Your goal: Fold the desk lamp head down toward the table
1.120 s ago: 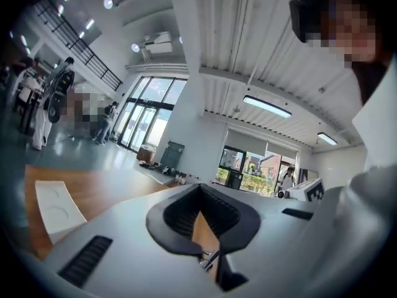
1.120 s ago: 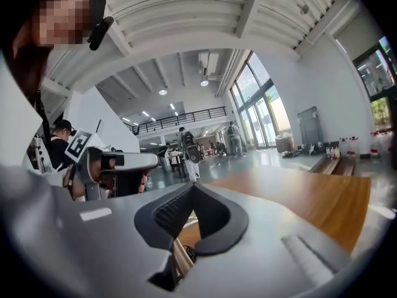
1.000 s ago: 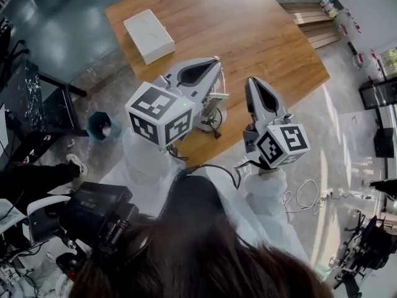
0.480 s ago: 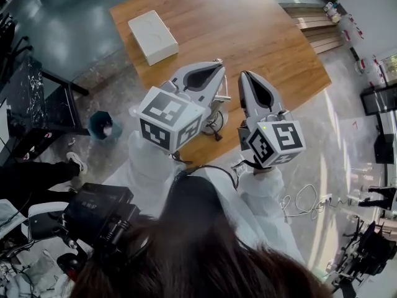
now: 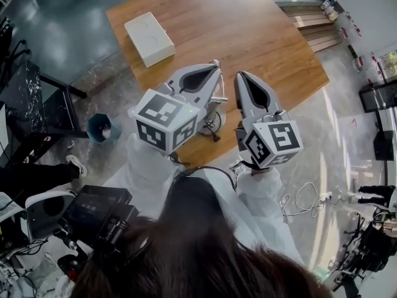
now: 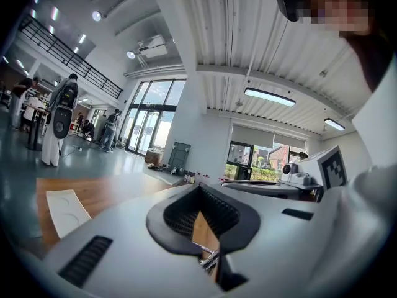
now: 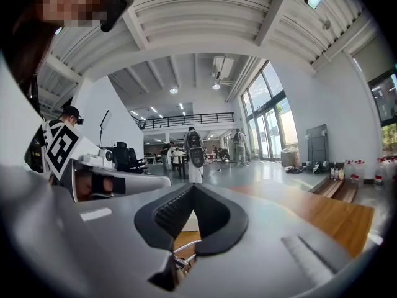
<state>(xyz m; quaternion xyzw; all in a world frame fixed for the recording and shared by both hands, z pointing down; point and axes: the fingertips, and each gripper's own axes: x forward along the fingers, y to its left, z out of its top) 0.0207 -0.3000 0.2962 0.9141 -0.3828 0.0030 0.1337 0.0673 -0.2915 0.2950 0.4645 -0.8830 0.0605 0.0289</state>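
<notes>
Wooden table [image 5: 260,36], desk lamp [image 5: 215,123] near its six o'clock edge, half hidden under left gripper [image 5: 214,68] and right gripper [image 5: 239,77], both jaws pressed together, empty; lamp likely light, thin-jointed, best taken by its head.

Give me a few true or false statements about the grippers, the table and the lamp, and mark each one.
1. The left gripper and the right gripper both have their jaws closed. True.
2. A white box lies on the wooden table. True.
3. The right gripper holds the white box. False: the box lies apart from it, near the table's far left corner.
4. The lamp stands beside the white box. False: its metal parts show by the table's near edge, below the grippers.
</notes>
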